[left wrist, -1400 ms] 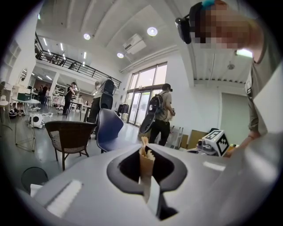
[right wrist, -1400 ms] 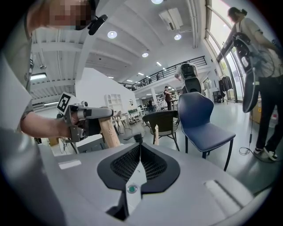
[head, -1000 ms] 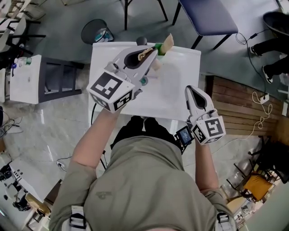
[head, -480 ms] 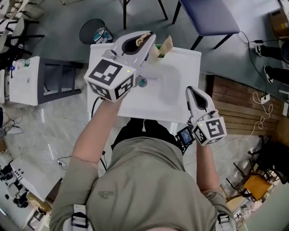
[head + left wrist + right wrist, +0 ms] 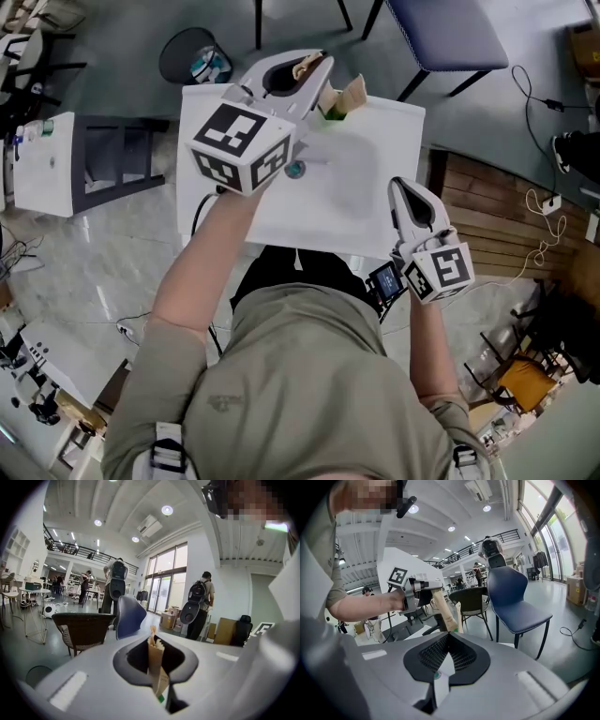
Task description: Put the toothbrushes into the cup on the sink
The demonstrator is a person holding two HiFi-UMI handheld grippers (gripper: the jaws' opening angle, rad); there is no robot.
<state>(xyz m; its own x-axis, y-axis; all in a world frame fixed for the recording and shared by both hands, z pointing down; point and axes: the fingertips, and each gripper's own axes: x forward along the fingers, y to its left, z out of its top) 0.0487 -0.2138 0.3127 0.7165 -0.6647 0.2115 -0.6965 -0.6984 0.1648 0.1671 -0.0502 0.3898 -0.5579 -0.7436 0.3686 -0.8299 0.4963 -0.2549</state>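
White sink counter under me, toothbrush held at its twelve o'clock rim.
My left claw is clenched on a paper-wrapped toothbrush, just beside the green cup, mostly hidden, where a tan packet stands. My right claw, pinched shut on nothing, hangs at four o'clock. I'd tip the brush upright, centre it over the mouth, then release.

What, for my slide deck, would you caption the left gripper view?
Left gripper shut on a paper-wrapped toothbrush, with chairs and standing people beyond.
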